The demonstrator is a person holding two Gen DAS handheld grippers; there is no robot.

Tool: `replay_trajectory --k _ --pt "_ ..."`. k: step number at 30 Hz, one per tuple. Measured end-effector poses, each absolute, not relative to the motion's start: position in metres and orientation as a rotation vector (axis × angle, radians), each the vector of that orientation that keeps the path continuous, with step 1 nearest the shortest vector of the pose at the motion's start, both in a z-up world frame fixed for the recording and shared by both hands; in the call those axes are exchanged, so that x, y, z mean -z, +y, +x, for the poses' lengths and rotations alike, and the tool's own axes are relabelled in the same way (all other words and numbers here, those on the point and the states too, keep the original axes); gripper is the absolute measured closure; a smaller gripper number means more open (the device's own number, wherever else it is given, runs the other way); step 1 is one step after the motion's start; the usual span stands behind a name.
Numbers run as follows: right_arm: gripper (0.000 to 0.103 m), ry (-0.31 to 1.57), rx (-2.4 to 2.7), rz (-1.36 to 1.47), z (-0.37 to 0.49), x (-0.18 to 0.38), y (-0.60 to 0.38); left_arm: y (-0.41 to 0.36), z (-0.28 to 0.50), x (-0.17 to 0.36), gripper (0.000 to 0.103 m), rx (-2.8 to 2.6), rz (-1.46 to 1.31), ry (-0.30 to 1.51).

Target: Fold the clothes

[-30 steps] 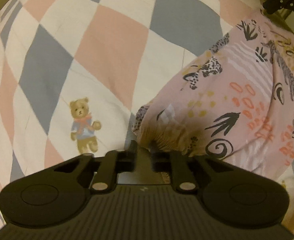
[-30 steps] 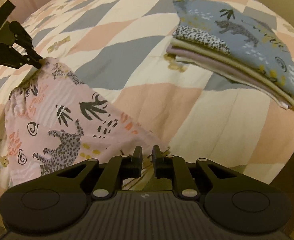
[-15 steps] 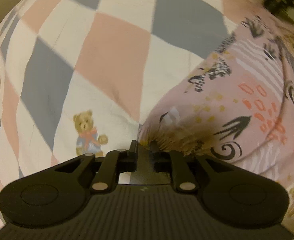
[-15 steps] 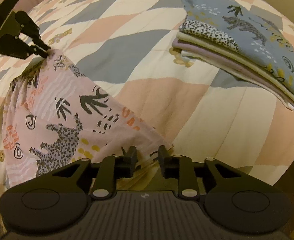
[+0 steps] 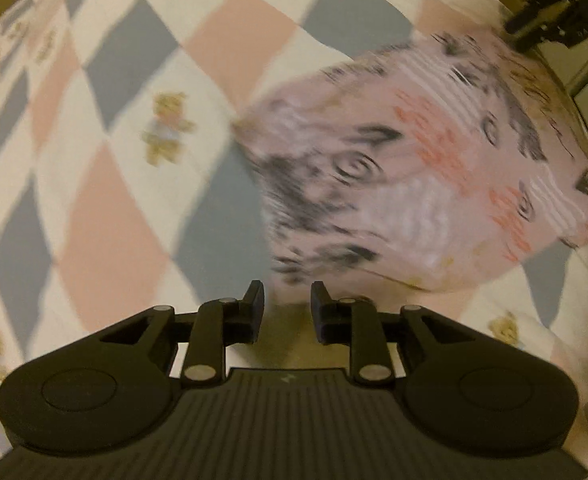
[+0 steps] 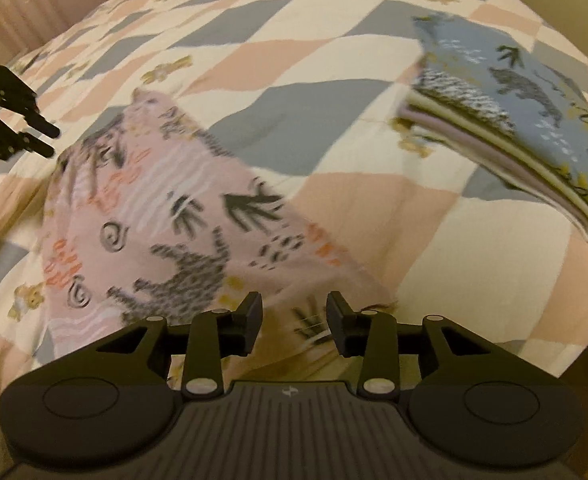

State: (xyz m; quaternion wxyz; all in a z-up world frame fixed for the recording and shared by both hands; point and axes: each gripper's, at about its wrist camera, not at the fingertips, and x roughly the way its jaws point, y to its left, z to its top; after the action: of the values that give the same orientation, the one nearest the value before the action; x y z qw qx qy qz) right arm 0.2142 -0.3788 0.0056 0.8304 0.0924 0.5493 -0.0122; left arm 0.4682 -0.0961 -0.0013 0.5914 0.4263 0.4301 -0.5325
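Black and matte, the left gripper (image 5: 287, 304) has its jaws parted with a clear gap and nothing between them; it points forward and down over the quilt, and the near edge of the pink printed garment (image 5: 422, 184) lies just past the fingertips without touching them. The right gripper (image 6: 294, 316) is likewise spread wide and empty, tilted low over the bed, with the garment's near corner lying on the quilt under the gap between its fingers. In the right wrist view the pink garment (image 6: 165, 208) lies on the checked quilt (image 6: 277, 64), patterned with leopards, leaves and spirals, and the left gripper (image 6: 41, 140) is at the far left edge, its two fingers apart and just short of the cloth's far corner. To the right, well apart from the pink garment, sits a stack of folded clothes (image 6: 534, 120) with a blue printed piece on top. The left wrist view is blurred.
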Motion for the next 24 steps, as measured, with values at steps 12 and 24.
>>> replay_trajectory --k 12,24 --pt "0.057 1.207 -0.184 -0.081 0.217 -0.008 -0.316 -0.088 0.465 0.022 0.103 1.241 1.006 0.956" --pt "0.052 1.281 -0.275 0.05 0.189 0.001 -0.296 -0.069 0.445 0.0 0.101 1.177 0.954 0.929"
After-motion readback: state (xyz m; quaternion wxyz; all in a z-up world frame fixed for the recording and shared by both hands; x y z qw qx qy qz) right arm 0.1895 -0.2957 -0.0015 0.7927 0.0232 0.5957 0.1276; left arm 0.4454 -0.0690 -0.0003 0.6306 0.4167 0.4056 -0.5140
